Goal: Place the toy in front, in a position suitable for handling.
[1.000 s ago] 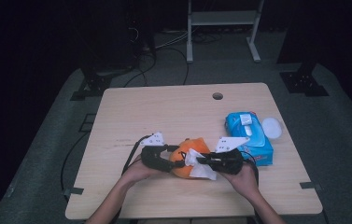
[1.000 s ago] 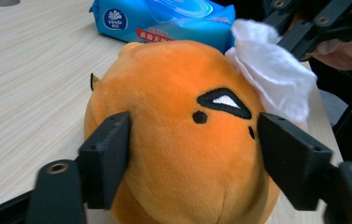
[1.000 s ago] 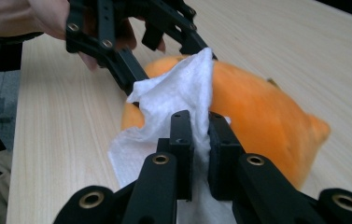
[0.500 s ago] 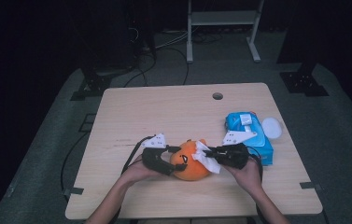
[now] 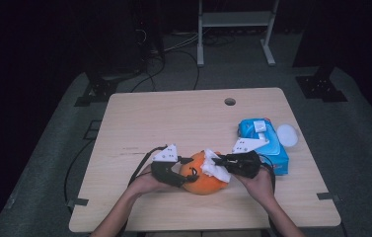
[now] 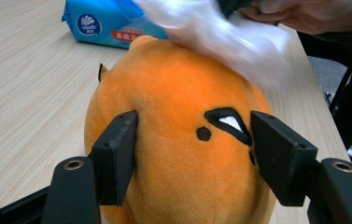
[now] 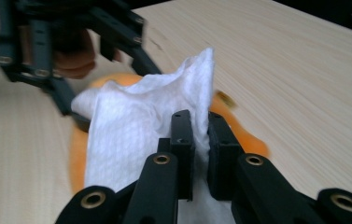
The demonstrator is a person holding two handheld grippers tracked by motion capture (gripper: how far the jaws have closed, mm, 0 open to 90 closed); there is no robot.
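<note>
An orange plush toy (image 5: 204, 180) with a black-and-white eye patch (image 6: 227, 123) sits near the table's front edge. My left gripper (image 5: 189, 177) reaches in from the left. Its jaws have just been closing, and their pads (image 6: 117, 154) press the plush (image 6: 178, 140) on both sides. My right gripper (image 5: 218, 160) comes from the right and is shut on a white wipe (image 7: 131, 126). The wipe (image 5: 215, 170) lies draped over the top of the plush (image 7: 239, 135). The wipe (image 6: 229, 32) is blurred in the left gripper view.
A blue pack of wipes (image 5: 265, 145) lies at the right of the wooden table (image 5: 173, 123), with a round white lid (image 5: 287, 134) beside it. A cable hole (image 5: 230, 101) sits near the far edge. Dark floor, cables and stands lie beyond.
The plush has shifted a little to the right and now looks rounder between the two grippers. The wipe in the right gripper has moved across the top of the plush.
</note>
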